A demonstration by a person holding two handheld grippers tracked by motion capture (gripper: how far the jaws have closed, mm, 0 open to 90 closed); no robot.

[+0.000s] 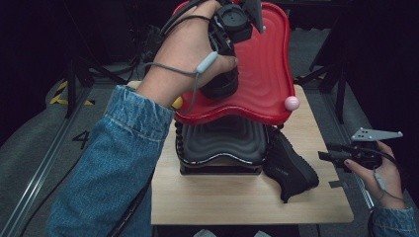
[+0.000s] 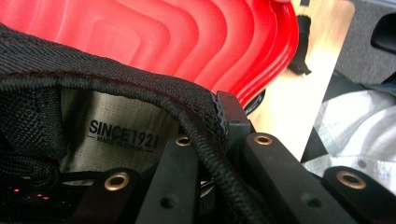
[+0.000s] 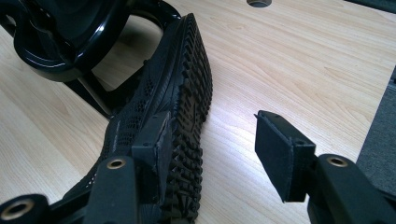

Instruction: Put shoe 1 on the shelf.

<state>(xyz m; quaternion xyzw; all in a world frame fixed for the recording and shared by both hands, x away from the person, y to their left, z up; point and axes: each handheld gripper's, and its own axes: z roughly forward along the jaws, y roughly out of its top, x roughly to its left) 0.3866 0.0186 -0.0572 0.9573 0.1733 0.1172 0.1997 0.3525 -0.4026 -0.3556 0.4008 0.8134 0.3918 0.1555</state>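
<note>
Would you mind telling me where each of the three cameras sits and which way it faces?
High view: fixed above the person's side, facing forward and down on the wooden table; both denim-sleeved forearms, the left gripper and right gripper show.
Left gripper view: rides the left gripper, looking along its jaws, shut on a black shoe's collar, toward the red tray.
Right gripper view: rides the right gripper, facing the second black shoe lying on its side; open jaws show.
Shared: the second shoe and the table appear in the high and right gripper views.

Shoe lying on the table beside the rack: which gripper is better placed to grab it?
Right. The right gripper is open beside the sole of that shoe; the left gripper is shut on another shoe over the red tray.
</note>
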